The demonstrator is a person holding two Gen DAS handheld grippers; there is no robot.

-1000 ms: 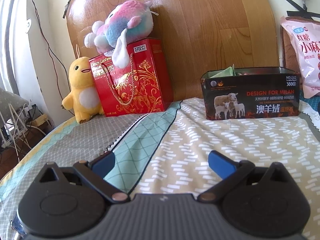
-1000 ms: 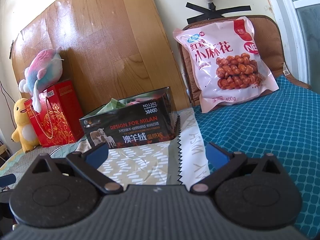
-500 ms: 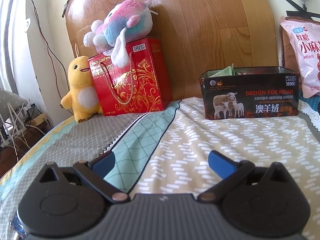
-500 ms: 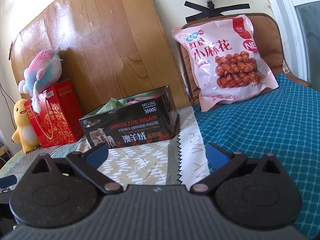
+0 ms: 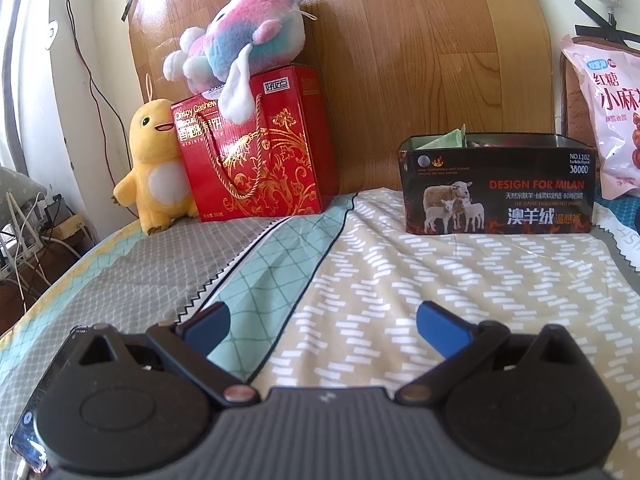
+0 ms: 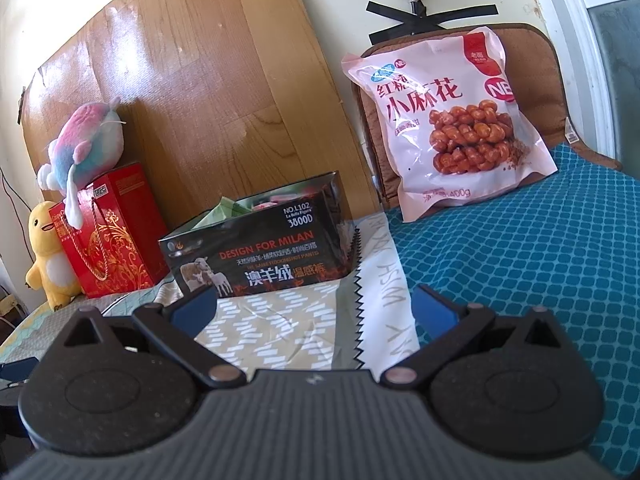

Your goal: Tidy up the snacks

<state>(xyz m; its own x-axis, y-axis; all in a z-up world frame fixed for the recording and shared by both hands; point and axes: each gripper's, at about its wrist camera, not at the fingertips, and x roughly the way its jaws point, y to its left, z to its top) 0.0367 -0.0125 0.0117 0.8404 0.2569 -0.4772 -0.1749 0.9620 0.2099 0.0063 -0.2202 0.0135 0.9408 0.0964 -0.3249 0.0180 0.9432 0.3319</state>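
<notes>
Both the left hand-held gripper [image 5: 323, 320] and right hand-held gripper [image 6: 314, 306] hover spread (nothing held) before the black box [image 6: 260, 246].

Left tool [image 5: 322, 322]: dark grey ribbed body at 6 o'clock; two black round housings, each with a raised disc and a triangular cut-out; black link arms on brass-coloured pivot pins; blue pads [image 5: 440, 326] on the fingers. Small white mark on the body's top edge.

Right tool [image 6: 314, 308]: same build, same blue pads [image 6: 434, 308].
</notes>
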